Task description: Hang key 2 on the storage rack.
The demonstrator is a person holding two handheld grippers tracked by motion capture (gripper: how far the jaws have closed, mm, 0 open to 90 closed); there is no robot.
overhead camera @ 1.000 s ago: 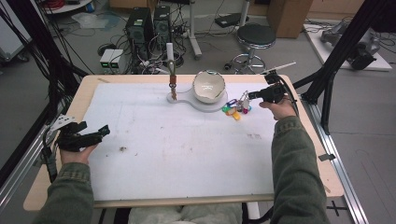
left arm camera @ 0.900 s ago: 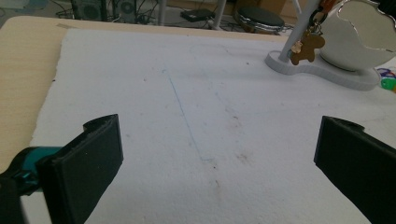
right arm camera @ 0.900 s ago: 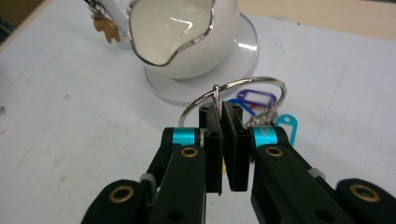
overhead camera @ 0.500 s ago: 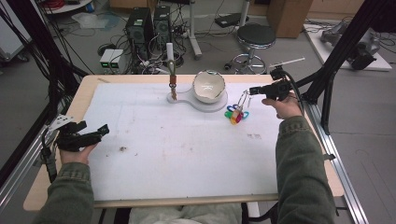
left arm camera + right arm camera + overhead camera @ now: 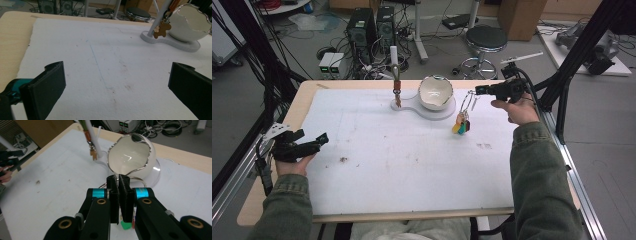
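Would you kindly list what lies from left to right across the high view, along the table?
left gripper → white post with the brown charm → egg-shaped white bowl → key ring with coloured tags → right gripper

A light wooden table point(image 5: 307, 95) carries a white mat point(image 5: 412, 160) marked with faint smudges. Beyond its far edge lies a grey floor point(image 5: 302, 50) strewn with tangled cables point(image 5: 377, 65) — 2 black computer towers point(image 5: 369, 25) stand there beside a small white box point(image 5: 331, 62). A round black stool point(image 5: 486, 37) on a chrome base sits further right, near a cardboard box point(image 5: 517, 12). Black frame posts point(image 5: 584, 42) flank the table — lighting is even and soft.
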